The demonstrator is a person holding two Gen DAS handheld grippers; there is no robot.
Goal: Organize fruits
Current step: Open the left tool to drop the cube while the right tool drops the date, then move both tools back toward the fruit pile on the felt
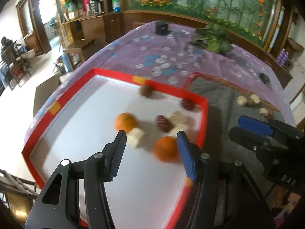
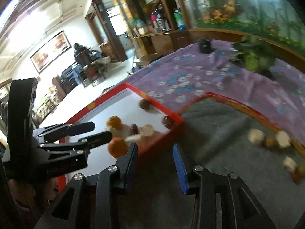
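A red-rimmed box (image 1: 152, 83) with a white floor holds two oranges (image 1: 125, 122), dark red fruits (image 1: 163, 123), white pieces (image 1: 135, 137) and a brown round fruit (image 1: 145, 90). My left gripper (image 1: 151, 135) hangs open over it. The nearer orange (image 1: 165, 148) lies blurred just inside its blue right finger, with no pad pressing on it. My right gripper (image 2: 154, 146) is open with nothing between its fingers, above the box corner (image 2: 177, 119) and the grey-lined tray (image 2: 219, 126). Several pale and brown fruits (image 2: 268, 138) lie in that tray.
A purple flowered cloth (image 1: 162, 57) covers the table. A potted plant (image 1: 213, 38) and a black container (image 1: 162, 28) stand at the far side, and a small black object (image 1: 265, 77) lies at right. The table's left edge drops to the floor.
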